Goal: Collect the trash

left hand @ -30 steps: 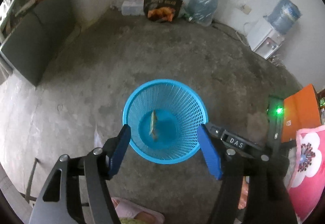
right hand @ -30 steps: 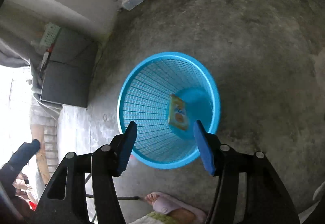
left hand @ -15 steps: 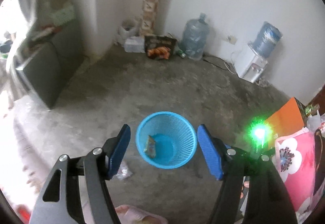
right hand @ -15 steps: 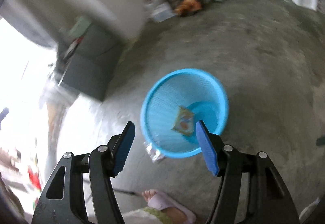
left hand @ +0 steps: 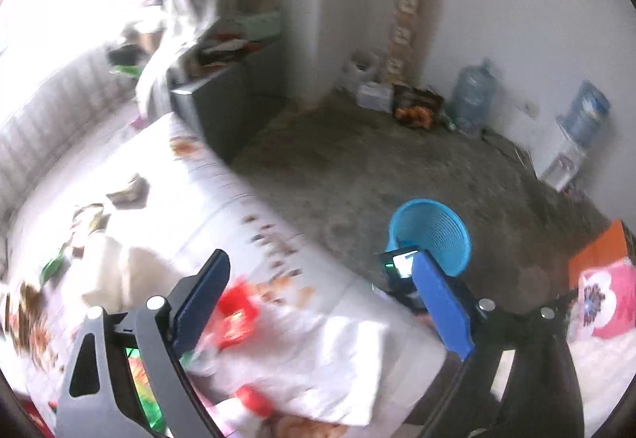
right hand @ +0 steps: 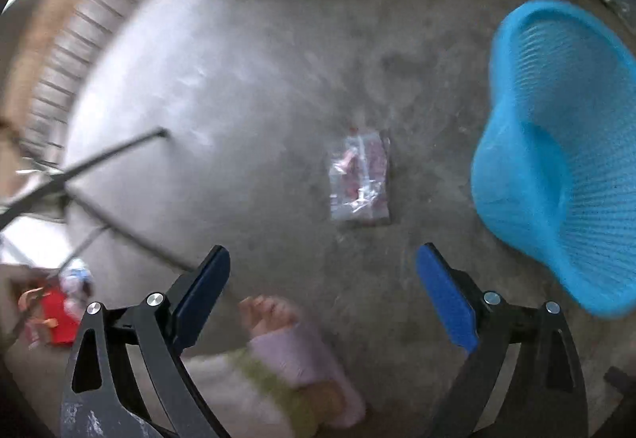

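Two handheld grippers, both empty with jaws opening wide. The right gripper (right hand: pixel 322 299) points down at a concrete floor (right hand: pixel 246 88) above one crinkled clear plastic wrapper (right hand: pixel 359 175), which lies beside one blue mesh wastebasket (right hand: pixel 556 159). One slippered foot (right hand: pixel 294 342) stands nearby. The left gripper (left hand: pixel 318 303) hangs over a white patterned cloth (left hand: pixel 318 334) strewn with blurred wrappers; two water jugs (left hand: pixel 475 96) stand by the far wall.
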`<action>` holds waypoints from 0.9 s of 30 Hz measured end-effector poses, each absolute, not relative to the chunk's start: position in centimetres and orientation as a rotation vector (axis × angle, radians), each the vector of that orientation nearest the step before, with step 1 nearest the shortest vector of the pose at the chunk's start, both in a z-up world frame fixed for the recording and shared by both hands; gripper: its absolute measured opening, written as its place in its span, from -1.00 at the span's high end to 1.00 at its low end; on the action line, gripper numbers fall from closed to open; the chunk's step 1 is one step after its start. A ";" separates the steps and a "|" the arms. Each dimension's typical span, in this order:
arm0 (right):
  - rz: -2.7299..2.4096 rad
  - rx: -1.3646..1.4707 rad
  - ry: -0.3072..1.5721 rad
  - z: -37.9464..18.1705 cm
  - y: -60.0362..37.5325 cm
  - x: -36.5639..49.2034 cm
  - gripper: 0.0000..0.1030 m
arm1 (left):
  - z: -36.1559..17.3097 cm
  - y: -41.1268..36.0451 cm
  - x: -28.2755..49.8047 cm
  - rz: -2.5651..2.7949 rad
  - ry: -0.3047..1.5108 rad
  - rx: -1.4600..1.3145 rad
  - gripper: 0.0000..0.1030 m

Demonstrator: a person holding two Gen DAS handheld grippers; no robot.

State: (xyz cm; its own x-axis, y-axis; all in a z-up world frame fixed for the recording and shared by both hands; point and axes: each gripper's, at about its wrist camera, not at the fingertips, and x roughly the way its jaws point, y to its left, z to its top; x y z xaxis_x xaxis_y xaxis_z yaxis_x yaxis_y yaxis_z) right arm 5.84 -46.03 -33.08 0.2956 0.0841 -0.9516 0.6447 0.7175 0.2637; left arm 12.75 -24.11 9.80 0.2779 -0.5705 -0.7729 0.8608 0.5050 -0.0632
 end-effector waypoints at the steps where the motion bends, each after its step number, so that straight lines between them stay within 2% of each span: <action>1: -0.457 0.700 1.288 -36.3 -46.7 7.7 -0.77 | 9.6 -23.0 13.3 -0.975 0.840 0.386 -0.78; 5: -0.548 0.702 1.401 -43.7 -48.2 10.9 -0.77 | 8.9 -19.3 15.2 -0.884 0.873 0.328 -0.79; 10: -0.600 0.657 1.479 -49.0 -49.0 13.4 -0.77 | 8.4 -16.6 17.5 -0.808 0.897 0.299 -0.79; 23: -0.605 0.647 1.495 -54.1 -50.4 14.7 -0.84 | 6.6 -13.9 20.6 -0.754 0.939 0.226 -0.79; 26: -0.624 0.636 1.479 -53.8 -50.7 14.4 -0.53 | 6.7 -13.1 20.9 -0.741 0.938 0.204 -0.79; 27: -0.630 0.639 1.470 -53.6 -50.8 14.1 -0.29 | 6.8 -13.1 21.0 -0.741 0.938 0.199 -0.79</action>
